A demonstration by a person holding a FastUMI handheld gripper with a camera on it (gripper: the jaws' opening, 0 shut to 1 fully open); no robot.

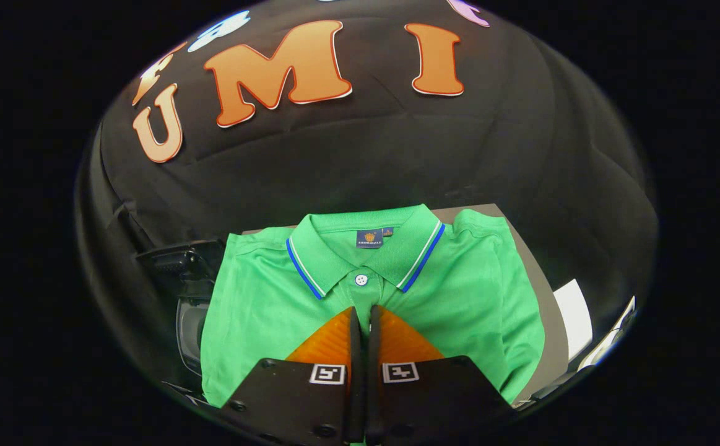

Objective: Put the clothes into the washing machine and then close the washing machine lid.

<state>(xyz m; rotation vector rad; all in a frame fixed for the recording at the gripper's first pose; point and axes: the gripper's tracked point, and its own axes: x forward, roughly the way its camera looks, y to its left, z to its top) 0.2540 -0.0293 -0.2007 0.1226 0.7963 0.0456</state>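
Polo shirt folded on the table, fingers nearly closed above it

Polo shirt, green with a blue-and-white trimmed collar, lies folded flat on the grey table. We see its collar pointing away from the fingers toward the booth wall, so its long axis runs straight ahead along them. The gripper sits over the shirt's lower front, tips just short of the white button. Its fingers stand almost together, a thin slit between them; we cannot tell whether they pinch any cloth. A dark washing machine sits left of the shirt.
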